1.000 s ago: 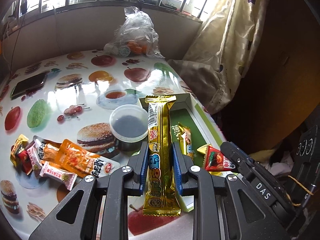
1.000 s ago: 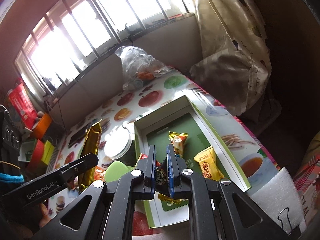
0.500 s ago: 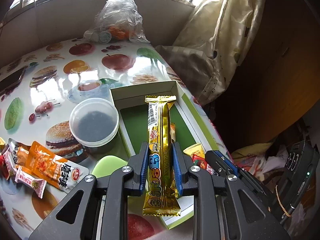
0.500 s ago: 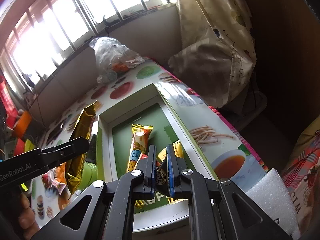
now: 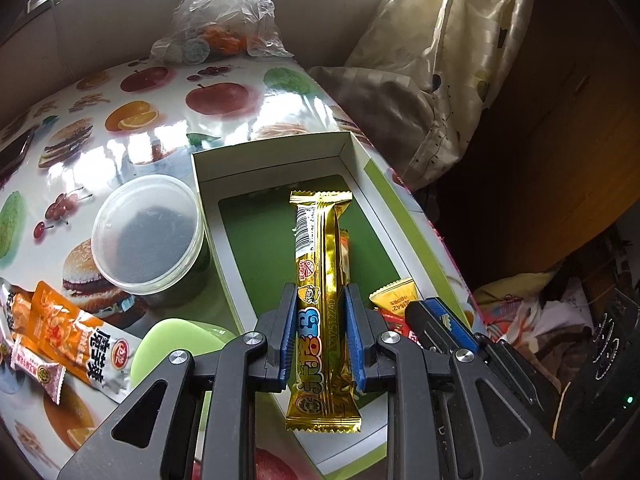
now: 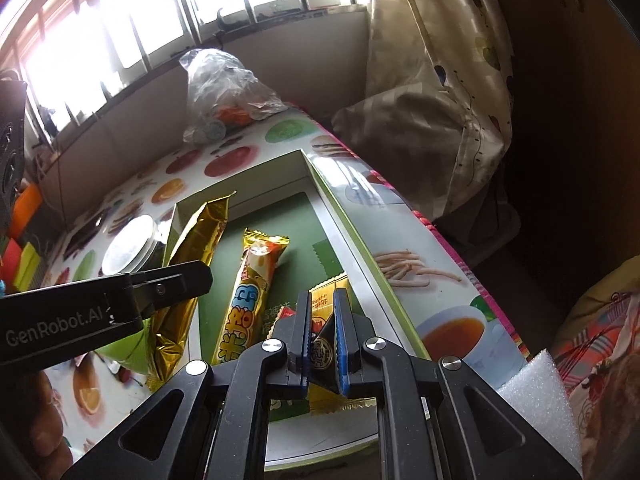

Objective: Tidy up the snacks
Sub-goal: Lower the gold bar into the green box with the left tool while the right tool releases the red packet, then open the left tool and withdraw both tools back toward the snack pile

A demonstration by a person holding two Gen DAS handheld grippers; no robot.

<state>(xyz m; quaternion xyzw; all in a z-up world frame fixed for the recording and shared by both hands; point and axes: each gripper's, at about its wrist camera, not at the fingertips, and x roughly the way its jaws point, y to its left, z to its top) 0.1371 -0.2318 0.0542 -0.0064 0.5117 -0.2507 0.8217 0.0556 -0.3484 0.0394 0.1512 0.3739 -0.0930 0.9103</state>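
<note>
My left gripper (image 5: 317,320) is shut on a long gold snack bar (image 5: 319,264) and holds it above the open green-bottomed box (image 5: 260,240). In the right wrist view the same bar (image 6: 192,264) hangs over the box's left wall (image 6: 170,232). My right gripper (image 6: 321,320) is shut on a small dark wrapped candy (image 6: 322,354) over the box's near end. In the box lie an orange-yellow snack bar (image 6: 248,288), a yellow packet (image 5: 394,298) and a red packet (image 5: 394,322).
A lidded clear tub (image 5: 146,234) stands left of the box. Orange sachets (image 5: 76,334) and small candies lie at the near left. A green lid (image 5: 176,340) lies by the box. A plastic bag (image 5: 224,20) sits at the far edge. A curtain (image 5: 432,80) hangs at the right.
Both grippers have moved further over the box, each still holding its snack. The box now fills more of both views.
</note>
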